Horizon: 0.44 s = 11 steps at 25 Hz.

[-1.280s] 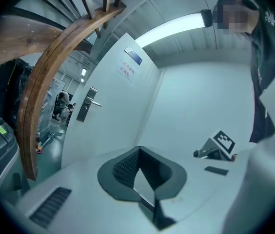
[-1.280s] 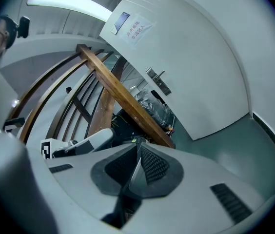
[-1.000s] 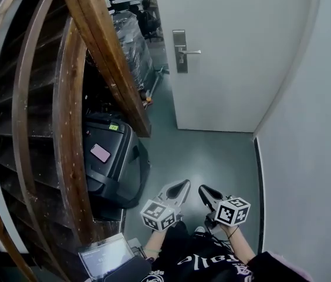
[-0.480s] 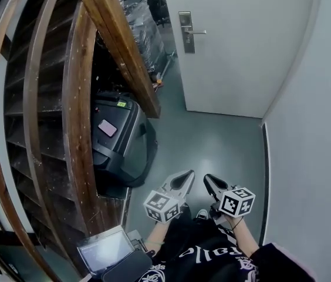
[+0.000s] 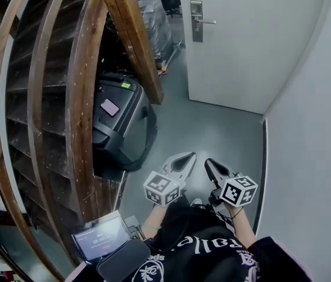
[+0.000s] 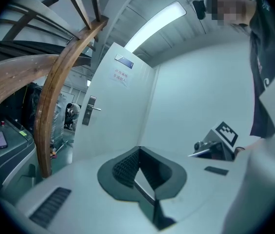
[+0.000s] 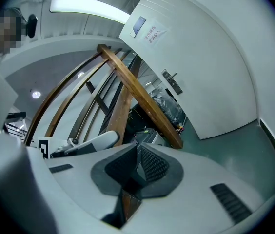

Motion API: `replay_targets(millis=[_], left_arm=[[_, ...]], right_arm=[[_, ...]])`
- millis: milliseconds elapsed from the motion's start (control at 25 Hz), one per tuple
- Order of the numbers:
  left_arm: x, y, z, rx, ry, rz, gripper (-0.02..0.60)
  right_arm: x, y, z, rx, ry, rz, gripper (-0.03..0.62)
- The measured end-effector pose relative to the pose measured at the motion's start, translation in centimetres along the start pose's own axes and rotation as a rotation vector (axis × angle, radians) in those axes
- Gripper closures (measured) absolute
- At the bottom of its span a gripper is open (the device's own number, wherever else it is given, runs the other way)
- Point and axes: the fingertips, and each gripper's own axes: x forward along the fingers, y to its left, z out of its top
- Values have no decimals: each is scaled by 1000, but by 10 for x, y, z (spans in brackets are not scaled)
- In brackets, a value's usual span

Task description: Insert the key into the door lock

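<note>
Moved: door and lock plate sit further right and higher in the head view than a second ago, and the black case is higher and further right too. Both grippers have gone forward with the person.
Stairs: wooden staircase left of the left gripper, its slanted beam ahead-left.
Case: on the floor ahead-left of the left gripper, with a phone on top.
Left gripper: clenched, jaws tight together, nothing visible between the pads.
Lock: plate with handle on the door's left edge, straight ahead of and above both grippers, well apart. Keyhole too small to see.
Right gripper: jaws look pressed together, just beside the left gripper.
Key: not visible in any view. Can't say whether either gripper is pinching it.
Wall: close on the right of the right gripper.
Risk 1: door looks ajar, with a room showing past its left edge. A push at the lock could swing it away.
Risk 2: key pose unknown, so a tilted or slipped key would jam or miss the keyhole.
Risk 3: tight passage, so the left gripper could clip the beam or the case.
</note>
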Motion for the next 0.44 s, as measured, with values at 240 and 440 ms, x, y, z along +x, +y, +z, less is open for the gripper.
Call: replay_targets(millis=[240, 440], left_arm=[[1, 1, 5, 13, -18, 4, 577], [2, 9, 10, 7, -36, 12, 577]], right_arm=[[-2, 1, 6, -22, -11, 9, 559], [2, 3, 12, -30, -18, 22, 559]])
